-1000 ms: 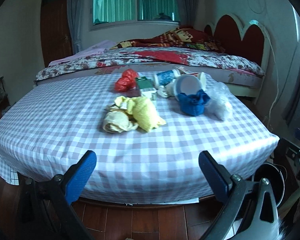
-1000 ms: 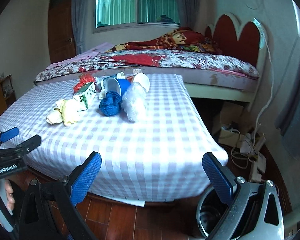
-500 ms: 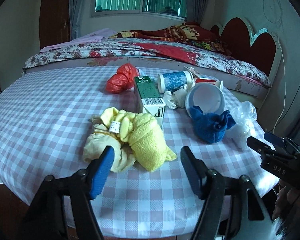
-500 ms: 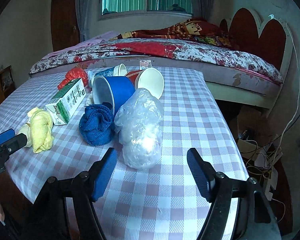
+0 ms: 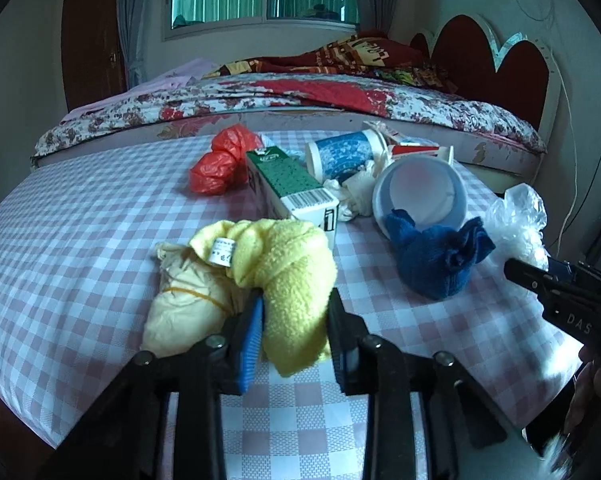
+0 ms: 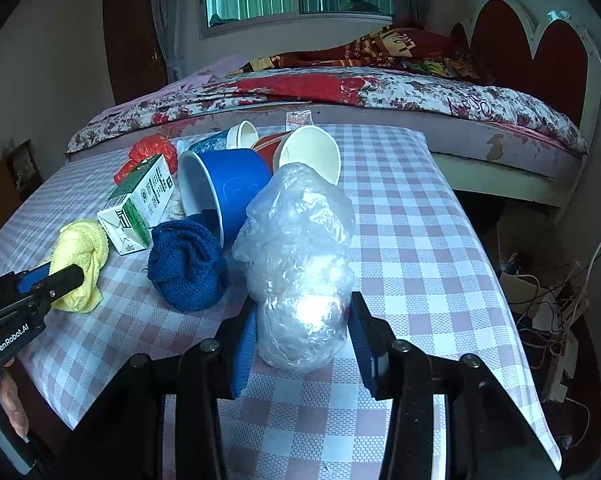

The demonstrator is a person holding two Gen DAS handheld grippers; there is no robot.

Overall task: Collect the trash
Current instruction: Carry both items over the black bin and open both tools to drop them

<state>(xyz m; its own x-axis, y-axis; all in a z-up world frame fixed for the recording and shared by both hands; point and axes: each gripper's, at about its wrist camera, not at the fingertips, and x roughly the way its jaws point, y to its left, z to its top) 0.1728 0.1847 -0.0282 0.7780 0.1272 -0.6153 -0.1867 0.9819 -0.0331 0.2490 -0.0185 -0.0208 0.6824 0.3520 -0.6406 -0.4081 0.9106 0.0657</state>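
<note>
A rolled yellow fleece cloth (image 5: 296, 280) lies at the near edge of the litter heap on the lilac-and-white checked tablecloth (image 5: 80, 240), and it is bracketed by the left gripper (image 5: 294, 320), whose blue pads are pressed against its sides; the cloth appears to be pinched. Beside it, touching, a pale cream bundle tied with a rubber band (image 5: 184, 300) is seen. On the other side of the heap, a crumpled clear plastic bag (image 6: 300, 264) is straddled by the right gripper (image 6: 304, 336); its pads sit close against the bag, though whether the bag is truly gripped cannot be told. A wadded dark-blue knitted cloth (image 6: 186, 266), a tipped blue paper bowl (image 6: 224, 192) and a green-and-white carton (image 6: 140, 208) lie just beyond.

The grasping step is judged to be in hand. Next, both pieces would need to be lifted clear without neighbours being dragged, then carried to a bin.
</note>
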